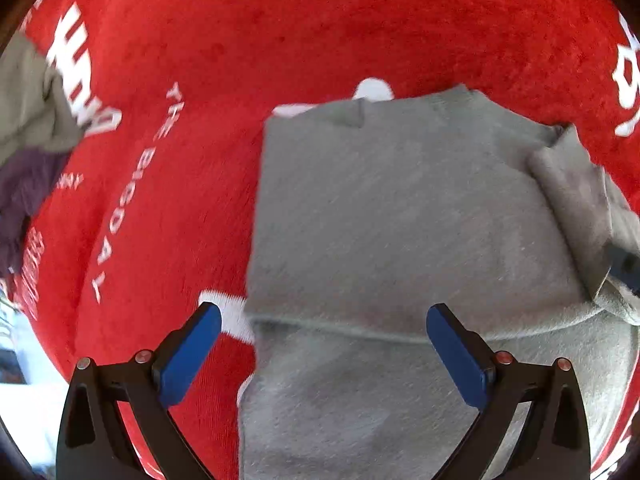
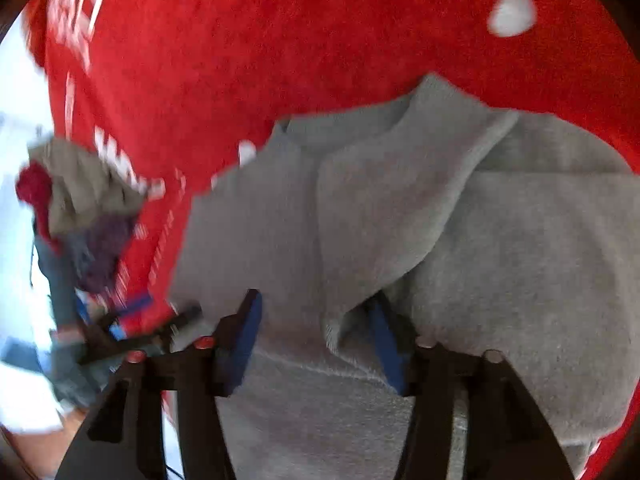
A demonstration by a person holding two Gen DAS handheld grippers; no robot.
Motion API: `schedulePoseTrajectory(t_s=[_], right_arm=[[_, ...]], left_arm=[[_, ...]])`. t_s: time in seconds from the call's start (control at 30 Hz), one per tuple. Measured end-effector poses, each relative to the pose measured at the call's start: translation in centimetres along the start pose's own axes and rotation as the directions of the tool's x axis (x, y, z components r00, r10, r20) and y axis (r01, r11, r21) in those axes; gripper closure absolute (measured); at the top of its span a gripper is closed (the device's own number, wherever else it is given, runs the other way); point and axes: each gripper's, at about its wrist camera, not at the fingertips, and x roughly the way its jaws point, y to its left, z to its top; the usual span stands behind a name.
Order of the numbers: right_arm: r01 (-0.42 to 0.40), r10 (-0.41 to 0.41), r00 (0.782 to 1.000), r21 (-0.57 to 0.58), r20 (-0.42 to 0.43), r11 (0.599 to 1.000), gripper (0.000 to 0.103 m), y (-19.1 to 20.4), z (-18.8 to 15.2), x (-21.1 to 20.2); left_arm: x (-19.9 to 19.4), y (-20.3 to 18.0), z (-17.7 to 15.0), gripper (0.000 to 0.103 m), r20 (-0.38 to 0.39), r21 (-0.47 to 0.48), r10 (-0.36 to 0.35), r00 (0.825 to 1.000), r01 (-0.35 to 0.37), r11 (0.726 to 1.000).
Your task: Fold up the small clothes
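Left gripper: jaws spread wide, blue pads clear of cloth, nothing held. It hangs over the near hem of the grey shirt, pointing forward and down across it.

Right gripper: jaws partly closed around a raised fold of grey shirt. The right pad sits tucked under a lifted flap; the left pad is bare on its inner face, with cloth between the two. Whether the pads actually clamp the fold, cannot tell; motion blur.

Shirt lies on a red blanket with white lettering, partly folded, one side edge straight, collar at the far end.

Left view only: lettering down the blanket's left side, shirt's folded-over sleeve at right with a dark gripper tip poking at it near the frame edge, white patches peeking past the shirt's far edge and near left corner.

Right view only: collar notch clearly, a long diagonal fold running from collar toward the gripper, the left gripper blurred at lower left, and a heap of grey, purple and red clothes on the blanket's left edge. Left view catches just the heap's grey and purple corner.

Both views heavily blurred at the edges.
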Motion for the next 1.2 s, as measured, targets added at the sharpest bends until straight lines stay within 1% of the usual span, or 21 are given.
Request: schedulePoseTrajectory(t_s=[0.07, 0.13, 0.17, 0.2, 0.23, 0.27, 0.33, 0.37, 0.4, 0.43, 0.5, 0.57, 0.63, 0.7, 0.77, 0.87, 0.97, 1.03, 1.1, 1.17, 1.2], right_arm=[[-0.053, 0.041, 0.995, 0.146, 0.086, 0.988, 0.038, -2.1, 1.0, -1.3], [-0.082, 0.055, 0.993, 0.291, 0.102, 0.953, 0.038, -4.3, 2.1, -1.0], [-0.09, 0.058, 0.993, 0.35, 0.101, 0.932, 0.042, -5.1, 2.6, -0.7], [-0.103, 0.066, 0.992, 0.404, 0.103, 0.909, 0.054, -5.8, 3.0, -0.1], [-0.105, 0.063, 0.992, 0.433, 0.11, 0.895, 0.094, -5.9, 3.4, 0.3], [-0.093, 0.047, 0.992, 0.408, 0.121, 0.908, 0.095, -4.8, 3.9, 0.4], [-0.084, 0.046, 0.987, 0.251, 0.155, 0.964, 0.095, -0.8, 4.7, 0.0], [-0.064, 0.041, 0.989, 0.162, 0.144, 0.985, 0.094, 0.9, 4.6, 0.1], [-0.021, 0.02, 0.995, 0.011, 0.101, 1.0, 0.094, 4.4, 4.3, 0.9], [0.009, -0.003, 0.998, -0.087, 0.066, 0.996, 0.093, 6.5, 3.9, 1.6], [0.075, -0.083, 0.996, -0.302, -0.014, 0.95, 0.088, 10.9, 2.1, 4.0], [0.134, -0.19, 0.979, -0.459, -0.077, 0.878, 0.049, 13.5, -0.3, 6.5], [0.159, -0.249, 0.962, -0.512, -0.11, 0.844, 0.044, 14.5, -2.6, 8.0], [0.13, -0.208, 0.969, -0.44, -0.134, 0.889, 0.044, 13.5, -3.8, 7.1], [0.114, -0.151, 0.98, -0.256, -0.128, 0.96, 0.044, 10.4, -4.5, 4.7], [0.143, -0.142, 0.988, 0.005, -0.067, 0.99, 0.044, 4.5, -5.0, 0.6], [0.116, -0.123, 0.992, 0.309, 0.003, 0.944, 0.044, -2.4, -6.4, -3.4], [0.083, -0.117, 0.992, 0.483, 0.041, 0.872, 0.044, -6.8, -7.7, -5.5], [0.019, -0.09, 0.992, 0.6, 0.088, 0.8, 0.044, -9.7, -9.1, -6.1], [-0.042, -0.059, 0.989, 0.643, 0.135, 0.765, 0.044, -11.0, -9.6, -6.1], [-0.085, -0.036, 0.985, 0.661, 0.167, 0.745, 0.044, -11.6, -9.8, -5.8]], left_arm=[[0.3, 0.7, -0.5, 0.0, -0.012, -0.02, -0.02, 1.0, 0.02, 1.0], [0.0, 1.7, -1.1, 0.0, -0.014, -0.032, -0.036, 0.999, 0.036, 0.999], [-0.2, 1.7, -0.8, 0.0, -0.012, -0.037, -0.044, 0.999, 0.043, 0.998], [-0.5, 2.0, -1.0, 0.0, -0.006, -0.043, -0.051, 0.999, 0.051, 0.998], [-0.7, 2.3, -1.0, 0.0, 0.0, -0.046, -0.054, 0.999, 0.054, 0.997], [-1.1, 2.8, -1.2, 0.0, 0.01, -0.048, -0.056, 0.998, 0.057, 0.997], [-1.6, 3.8, -1.4, 0.0, 0.024, -0.048, -0.05, 0.998, 0.051, 0.998], [-1.8, 4.1, -1.6, 0.0, 0.028, -0.05, -0.044, 0.999, 0.045, 0.998], [-1.8, 4.8, -1.7, 0.0, 0.029, -0.057, -0.036, 0.999, 0.037, 0.998], [-1.9, 5.4, -1.8, 0.0, 0.025, -0.068, -0.029, 0.999, 0.031, 0.997], [-1.6, 7.0, -1.9, 0.0, 0.017, -0.096, -0.014, 1.0, 0.016, 0.995], [-1.7, 8.5, -2.1, 0.0, 0.014, -0.126, 0.005, 1.0, -0.004, 0.992], [-1.8, 9.3, -2.1, 0.0, 0.014, -0.14, 0.012, 1.0, -0.01, 0.99], [-2.2, 9.5, -2.0, 0.0, 0.021, -0.137, 0.002, 1.0, 0.001, 0.991], [-2.7, 8.5, -1.8, 0.0, 0.029, -0.113, -0.022, 0.999, 0.025, 0.993], [-2.6, 6.4, -0.7, 0.0, 0.048, -0.059, -0.065, 0.997, 0.068, 0.996], [-2.0, 3.2, 1.3, 0.0, 0.058, -0.013, -0.127, 0.99, 0.128, 0.992], [-1.2, 2.1, 2.5, 0.0, 0.041, -0.032, -0.156, 0.987, 0.157, 0.987], [0.0, 1.4, 3.8, 0.0, 0.016, -0.071, -0.2, 0.98, 0.201, 0.977], [0.8, 0.7, 4.6, 0.0, 0.009, -0.068, -0.219, 0.976, 0.219, 0.973], [1.2, 0.4, 4.8, 0.005, 0.004, -0.06, -0.211, 0.977, 0.211, 0.976]])
